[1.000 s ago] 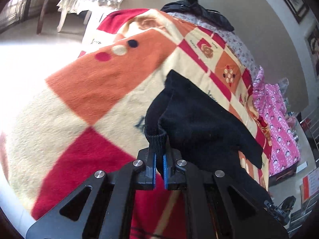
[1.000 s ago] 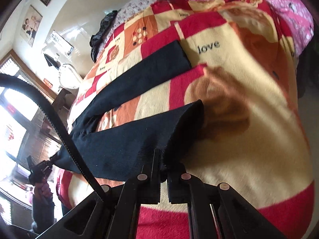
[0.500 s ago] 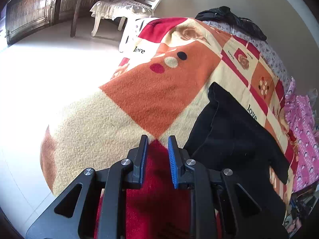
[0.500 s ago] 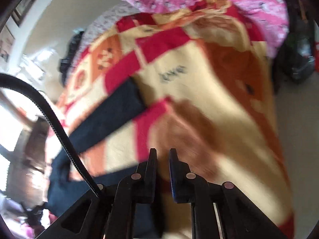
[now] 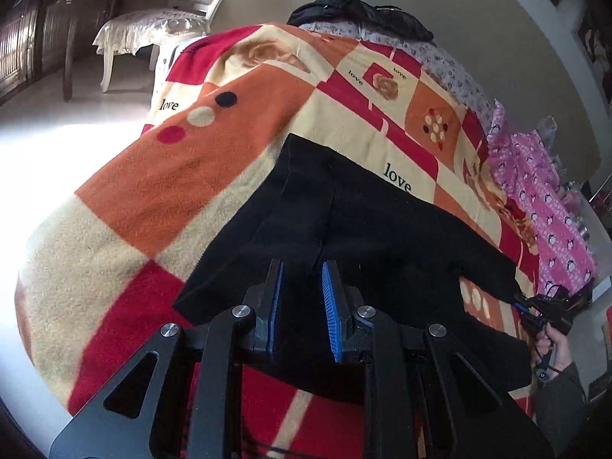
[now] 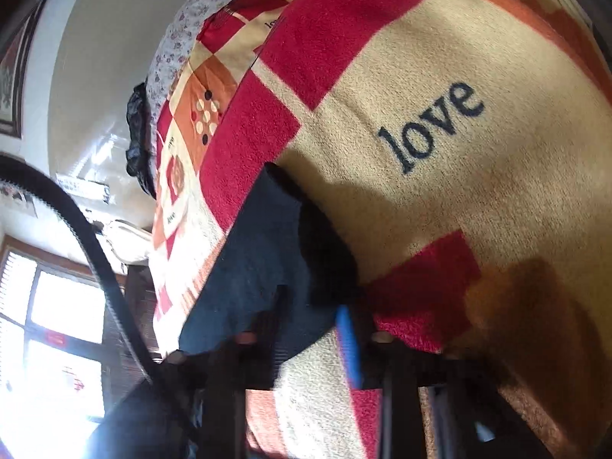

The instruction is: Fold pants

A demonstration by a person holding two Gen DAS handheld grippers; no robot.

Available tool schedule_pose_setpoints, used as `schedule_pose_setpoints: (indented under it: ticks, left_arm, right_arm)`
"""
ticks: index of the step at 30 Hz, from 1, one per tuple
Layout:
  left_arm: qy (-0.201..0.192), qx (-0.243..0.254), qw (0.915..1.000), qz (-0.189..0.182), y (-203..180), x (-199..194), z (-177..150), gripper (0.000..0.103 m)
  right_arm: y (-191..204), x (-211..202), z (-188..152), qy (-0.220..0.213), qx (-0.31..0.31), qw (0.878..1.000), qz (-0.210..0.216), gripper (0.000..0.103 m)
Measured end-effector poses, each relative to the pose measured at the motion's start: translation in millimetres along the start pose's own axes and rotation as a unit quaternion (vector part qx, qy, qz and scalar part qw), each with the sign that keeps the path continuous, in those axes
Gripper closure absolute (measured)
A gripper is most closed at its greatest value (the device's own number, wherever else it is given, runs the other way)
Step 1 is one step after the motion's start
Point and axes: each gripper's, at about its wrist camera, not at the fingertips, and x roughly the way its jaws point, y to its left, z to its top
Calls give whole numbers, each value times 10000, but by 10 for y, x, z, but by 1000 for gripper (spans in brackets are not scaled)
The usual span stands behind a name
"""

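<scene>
One pair of black pants (image 5: 367,229) lies on the bed's blanket (image 5: 160,199): soft, light, limp. My left tongs (image 5: 302,290) gape over it; right tongs (image 6: 317,329) closing on the leg hem.

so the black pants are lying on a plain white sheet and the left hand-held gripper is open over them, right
Not quite. The black pants lie on a red, orange and cream patchwork blanket with "love" printed on it, not on a plain white sheet. The left wrist view shows this. The rest holds: the left hand-held gripper is open over the pants.
</scene>
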Motion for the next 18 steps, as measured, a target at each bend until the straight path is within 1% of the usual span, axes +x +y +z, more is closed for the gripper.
schedule_pose_setpoints:
  ticks: [3, 6, 8, 10, 12, 15, 16, 17, 18]
  left_arm:
    - [102, 12, 9999, 36, -20, 75, -9, 85]
    - [167, 42, 9998, 27, -2, 91, -3, 85]
    - [194, 35, 9998, 10, 22, 97, 8, 85]
    - [233, 4, 9997, 2, 48, 128, 14, 85]
    - [290, -59, 9996, -17, 72, 164, 20, 85]
    - [326, -40, 9995, -36, 65, 178, 91, 85]
    - [295, 6, 9996, -34, 49, 163, 156, 85]
    - [252, 53, 9997, -23, 33, 149, 225, 85]
    - [201, 117, 9997, 8, 13, 141, 313, 85]
  right_arm:
    - [169, -216, -120, -237, -773, 9961, -352, 99]
    - [280, -443, -233, -382, -1216, 9898, -638, 99]
    - [288, -570, -296, -395, -1340, 9878, -691, 99]
    - [230, -645, -332, -316, -1360, 9878, -689, 99]
    - [110, -624, -346, -124, -1336, 9881, -751, 99]
    - [-57, -511, -356, 187, -1331, 9892, -589, 99]
    - [-103, -480, -355, 136, -1361, 9882, -694, 99]
    - [-132, -496, -361, -58, -1367, 9891, -548, 99]
    - [-141, -511, -372, -180, -1387, 9888, -514, 99]
